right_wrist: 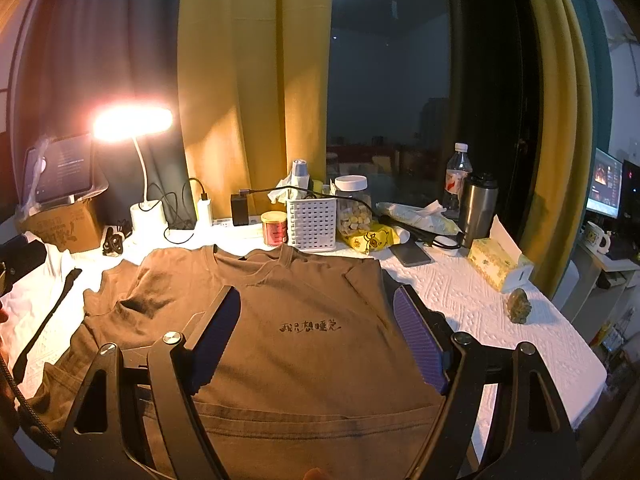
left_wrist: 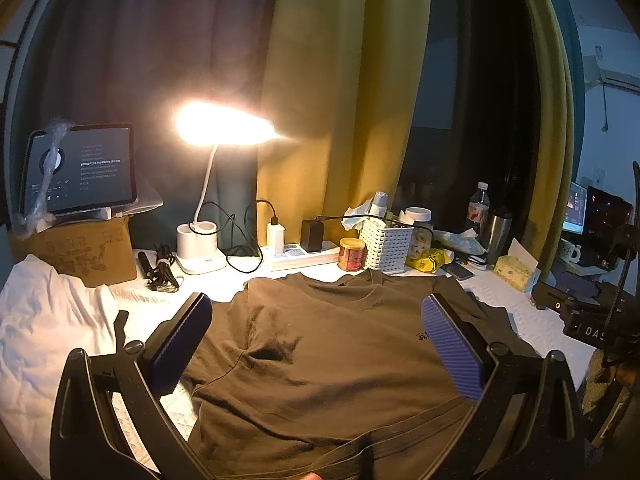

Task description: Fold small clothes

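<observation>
A brown T-shirt (left_wrist: 320, 360) lies flat on the white quilted table cover, collar toward the back, with small black characters on its chest (right_wrist: 310, 326). Its right sleeve looks folded in over the body; its left sleeve lies spread out. My left gripper (left_wrist: 316, 320) is open above the shirt's left half, with nothing between its blue pads. My right gripper (right_wrist: 316, 312) is open above the shirt's chest, holding nothing. The shirt (right_wrist: 280, 340) has its hem nearest me in both views.
A lit desk lamp (left_wrist: 224, 124), a tablet on a cardboard box (left_wrist: 80, 248), a power strip (left_wrist: 304, 254), a white basket (right_wrist: 312, 224), jars, bottles, a steel tumbler (right_wrist: 478, 208), a phone and a tissue box (right_wrist: 500, 266) line the back. White cloth (left_wrist: 44, 320) lies left. A stone (right_wrist: 519, 306) sits right.
</observation>
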A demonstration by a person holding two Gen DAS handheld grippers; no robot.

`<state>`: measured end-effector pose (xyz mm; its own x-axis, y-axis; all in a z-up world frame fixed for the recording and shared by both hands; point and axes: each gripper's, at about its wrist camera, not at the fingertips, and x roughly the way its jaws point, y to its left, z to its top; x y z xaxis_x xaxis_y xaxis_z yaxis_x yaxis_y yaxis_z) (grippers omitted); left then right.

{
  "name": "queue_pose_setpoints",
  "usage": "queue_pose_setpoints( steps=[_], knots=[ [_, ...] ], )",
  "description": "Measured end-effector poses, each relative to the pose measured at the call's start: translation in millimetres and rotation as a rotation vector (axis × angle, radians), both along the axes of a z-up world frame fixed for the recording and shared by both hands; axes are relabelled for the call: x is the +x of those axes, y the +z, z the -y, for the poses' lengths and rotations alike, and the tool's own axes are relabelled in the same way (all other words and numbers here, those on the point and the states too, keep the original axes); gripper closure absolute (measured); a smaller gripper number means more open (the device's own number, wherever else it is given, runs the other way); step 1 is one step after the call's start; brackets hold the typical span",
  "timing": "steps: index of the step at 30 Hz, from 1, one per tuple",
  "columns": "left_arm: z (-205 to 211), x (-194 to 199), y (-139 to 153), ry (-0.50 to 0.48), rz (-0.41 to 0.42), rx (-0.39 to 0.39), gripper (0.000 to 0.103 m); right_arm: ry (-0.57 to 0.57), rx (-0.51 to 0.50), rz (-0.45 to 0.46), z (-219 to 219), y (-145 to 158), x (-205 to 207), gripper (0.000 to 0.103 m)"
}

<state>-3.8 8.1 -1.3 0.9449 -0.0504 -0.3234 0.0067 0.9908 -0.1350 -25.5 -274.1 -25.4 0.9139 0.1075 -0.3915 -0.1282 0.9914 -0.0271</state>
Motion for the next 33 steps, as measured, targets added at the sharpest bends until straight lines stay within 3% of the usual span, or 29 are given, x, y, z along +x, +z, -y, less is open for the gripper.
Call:
queue_pose_setpoints(
  steps=[33],
  knots=[
    [5.3, 0.3, 2.3, 0.019, 0.013, 0.001, 0.001, 0.015, -0.002, -0.018, -1.2, -5.9, 0.0, 0.021]
  ],
)
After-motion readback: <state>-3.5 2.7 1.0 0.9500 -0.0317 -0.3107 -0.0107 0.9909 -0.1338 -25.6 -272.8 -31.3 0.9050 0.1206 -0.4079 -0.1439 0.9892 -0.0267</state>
